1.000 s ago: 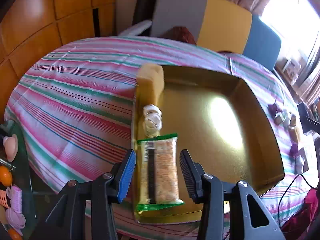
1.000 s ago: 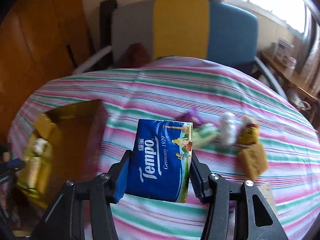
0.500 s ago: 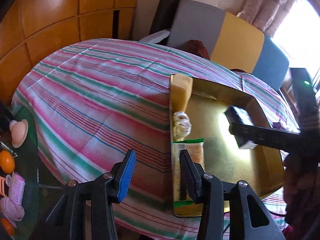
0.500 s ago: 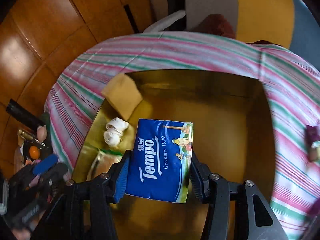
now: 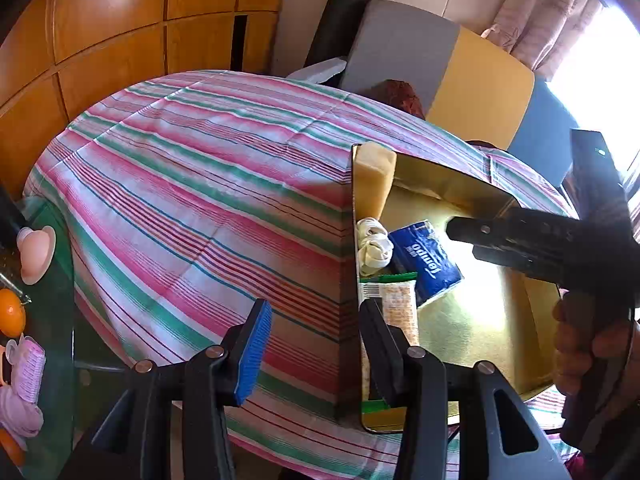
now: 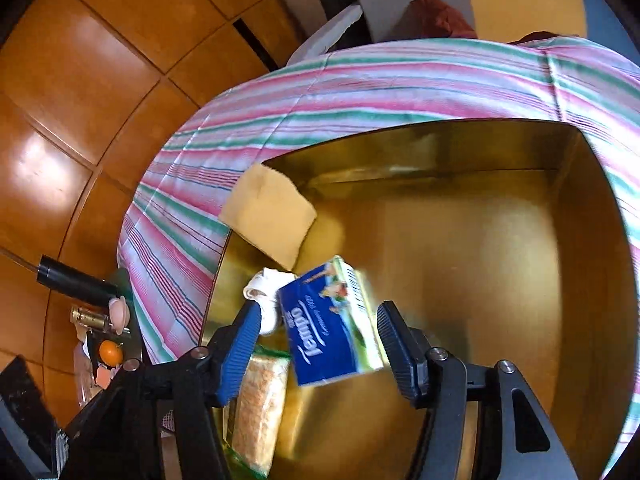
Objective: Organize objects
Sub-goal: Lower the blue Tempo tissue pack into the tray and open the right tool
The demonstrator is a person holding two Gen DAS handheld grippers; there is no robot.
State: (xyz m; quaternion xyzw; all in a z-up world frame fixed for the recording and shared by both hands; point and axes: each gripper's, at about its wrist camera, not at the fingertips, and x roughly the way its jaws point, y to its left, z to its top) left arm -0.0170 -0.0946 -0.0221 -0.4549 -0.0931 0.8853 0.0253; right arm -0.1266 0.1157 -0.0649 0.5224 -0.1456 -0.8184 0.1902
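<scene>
A gold box sits on the striped tablecloth. Along its left wall lie a yellow sponge, a white bundle and a green-edged snack pack. A blue Tempo tissue pack lies tilted in the box beside them. My right gripper is open just above it, not touching; it also shows in the left wrist view. My left gripper is open and empty over the box's left wall.
The striped tablecloth covers a round table. A chair stands behind it. A low glass side table at the left holds an orange and pink items. Wooden panels line the wall.
My right gripper carried the tissue pack over the box, opened and released it; the pack now lies tilted in the box. My left gripper pulled back left, off the snack pack.
</scene>
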